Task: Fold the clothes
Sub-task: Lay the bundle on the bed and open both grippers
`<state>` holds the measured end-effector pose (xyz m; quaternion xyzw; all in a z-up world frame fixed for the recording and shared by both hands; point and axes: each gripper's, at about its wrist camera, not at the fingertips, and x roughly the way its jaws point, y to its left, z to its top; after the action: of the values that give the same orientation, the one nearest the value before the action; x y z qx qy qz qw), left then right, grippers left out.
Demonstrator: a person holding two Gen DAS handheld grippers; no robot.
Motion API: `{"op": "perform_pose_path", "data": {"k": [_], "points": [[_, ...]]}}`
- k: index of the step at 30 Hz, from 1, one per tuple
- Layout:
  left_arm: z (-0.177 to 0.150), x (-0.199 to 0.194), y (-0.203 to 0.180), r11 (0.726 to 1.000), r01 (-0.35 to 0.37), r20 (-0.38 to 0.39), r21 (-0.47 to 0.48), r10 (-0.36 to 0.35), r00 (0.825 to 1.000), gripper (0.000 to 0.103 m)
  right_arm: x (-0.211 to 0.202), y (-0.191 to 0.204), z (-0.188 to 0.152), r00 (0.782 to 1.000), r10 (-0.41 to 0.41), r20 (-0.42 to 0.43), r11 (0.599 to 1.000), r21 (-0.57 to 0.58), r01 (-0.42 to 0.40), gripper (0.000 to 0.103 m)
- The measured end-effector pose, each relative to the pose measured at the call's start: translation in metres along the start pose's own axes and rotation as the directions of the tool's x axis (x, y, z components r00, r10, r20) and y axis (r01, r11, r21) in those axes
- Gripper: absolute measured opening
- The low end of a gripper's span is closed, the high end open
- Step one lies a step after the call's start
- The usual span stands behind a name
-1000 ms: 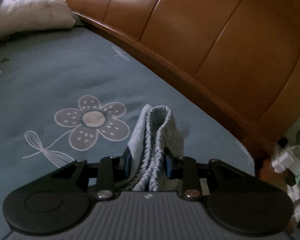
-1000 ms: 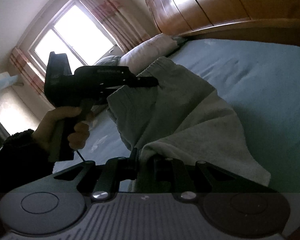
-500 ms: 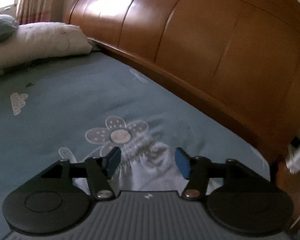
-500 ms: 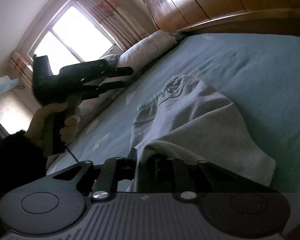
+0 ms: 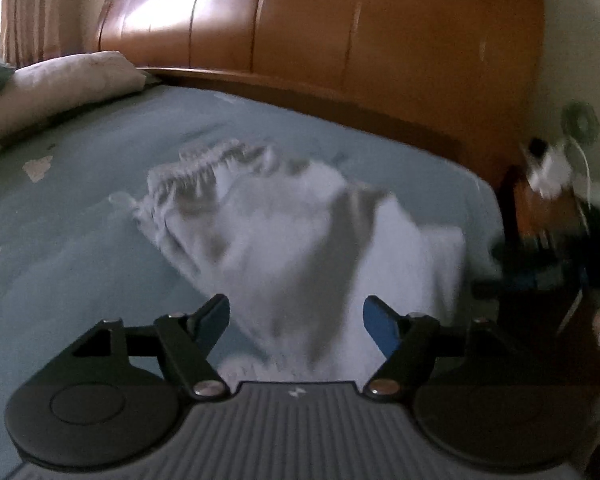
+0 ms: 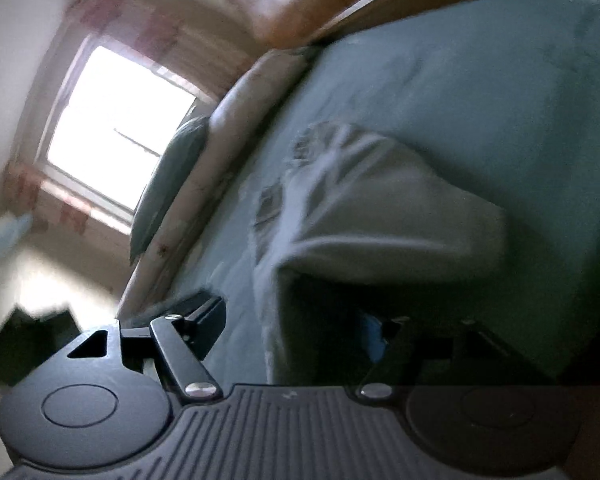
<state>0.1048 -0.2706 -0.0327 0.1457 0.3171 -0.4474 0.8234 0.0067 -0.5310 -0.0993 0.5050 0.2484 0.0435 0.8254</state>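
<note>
Garment (image 5: 300,232), pale grey, lies crumpled on the blue sheet (image 5: 80,248), gathered waistband at 11 o'clock toward the pillow (image 5: 60,80), headboard (image 5: 320,40) at 12. Left gripper (image 5: 296,318) jaws opening, blue pads clear of the cloth below, gripping nothing. Right gripper (image 6: 296,320) jaws opening too, a fold of cloth between the fingers but not pinched; window (image 6: 120,128) at 10.
</note>
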Motion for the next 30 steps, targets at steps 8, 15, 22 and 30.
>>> {"op": "perform_pose_path", "data": {"k": [8, 15, 22, 30], "points": [[-0.025, -0.021, -0.036, 0.997, -0.025, 0.035, 0.07, 0.023, 0.999, 0.079, 0.002, -0.063, -0.001, 0.991, 0.069, 0.119, 0.911, 0.396, -0.111, 0.076], [-0.037, -0.026, -0.051, 0.995, -0.009, 0.028, 0.098, 0.006, 1.0, 0.081, 0.019, -0.058, 0.004, 0.981, 0.002, 0.193, 0.864, 0.494, -0.099, 0.085], [-0.039, -0.024, -0.048, 0.996, -0.002, 0.028, 0.093, -0.001, 1.0, 0.081, 0.019, -0.044, 0.013, 0.956, -0.11, 0.272, 0.927, 0.375, 0.0, 0.049], [-0.044, -0.026, -0.037, 0.997, -0.016, 0.021, 0.076, 0.015, 1.0, 0.081, 0.018, -0.027, 0.044, 0.913, -0.292, 0.286, 0.956, 0.069, 0.284, 0.018]]}}
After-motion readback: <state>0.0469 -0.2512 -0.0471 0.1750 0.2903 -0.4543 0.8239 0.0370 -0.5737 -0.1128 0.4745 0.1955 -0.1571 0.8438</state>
